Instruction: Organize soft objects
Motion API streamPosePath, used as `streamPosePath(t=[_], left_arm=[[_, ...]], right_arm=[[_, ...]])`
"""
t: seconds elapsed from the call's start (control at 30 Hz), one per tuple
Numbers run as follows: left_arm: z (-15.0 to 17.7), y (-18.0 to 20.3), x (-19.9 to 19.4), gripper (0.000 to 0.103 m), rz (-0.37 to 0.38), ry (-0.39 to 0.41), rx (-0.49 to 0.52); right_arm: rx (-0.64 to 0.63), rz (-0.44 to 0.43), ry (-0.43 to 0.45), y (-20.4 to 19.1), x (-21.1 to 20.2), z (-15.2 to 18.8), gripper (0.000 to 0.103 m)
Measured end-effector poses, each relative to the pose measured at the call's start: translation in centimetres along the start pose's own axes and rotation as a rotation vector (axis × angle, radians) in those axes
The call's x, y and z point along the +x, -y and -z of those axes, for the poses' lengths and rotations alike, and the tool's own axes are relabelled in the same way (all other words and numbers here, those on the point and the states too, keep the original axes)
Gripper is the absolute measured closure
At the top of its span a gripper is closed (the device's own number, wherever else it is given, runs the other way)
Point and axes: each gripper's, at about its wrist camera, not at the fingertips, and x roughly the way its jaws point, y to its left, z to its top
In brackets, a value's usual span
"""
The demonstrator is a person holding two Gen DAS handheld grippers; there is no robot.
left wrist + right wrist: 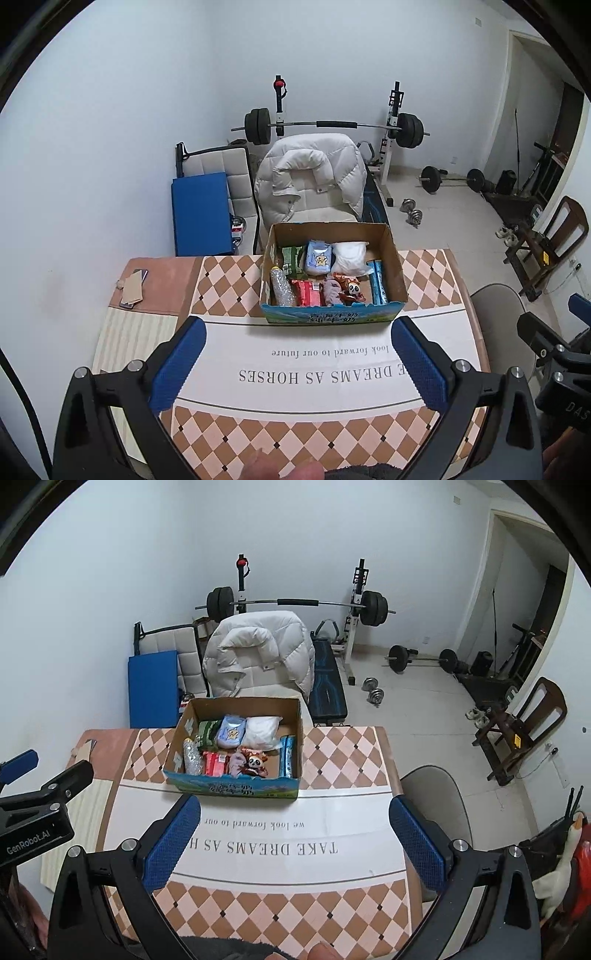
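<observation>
Left hand-held gripper [297, 365] and right hand-held gripper [295, 843], both spread and empty, near side of the cardboard box [397, 269] of soft packs.

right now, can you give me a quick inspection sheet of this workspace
surface: table under a checkered cloth with printed lettering
job's things: cardboard box holding a white pouch, blue star pack, panda plush, red packet, plastic bottle
clutter: phone and cardboard scrap at the table's far left
grippers: left gripper open, empty; right gripper open, empty; both short of the box
cables: nothing seen on the table
surroundings: white jacket on a chair, barbell rack, dumbbells
</observation>
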Motion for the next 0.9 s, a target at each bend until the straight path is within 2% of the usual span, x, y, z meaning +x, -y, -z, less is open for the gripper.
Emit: streamPosePath(t=[0.27, 0.67, 0.9], left_arm=[[-0.9, 0.2, -0.9, 0.000, -0.007, 0.039, -0.001], [-1.7, 0.7, -2.6, 0.000, -0.008, 0.072, -0.006], [-1.8, 1.2, -2.9, 0.000, 0.003, 0.066, 0.004]], right_arm=[[0.010, 0.001, 0.023, 0.7, 0.2, -1.3, 0.000], [0.022, 0.011, 0.056, 1.7, -1.7, -2.0, 0.000], [0.025, 0.012, 0.063, 2.0, -2.2, -2.1, 0.000]])
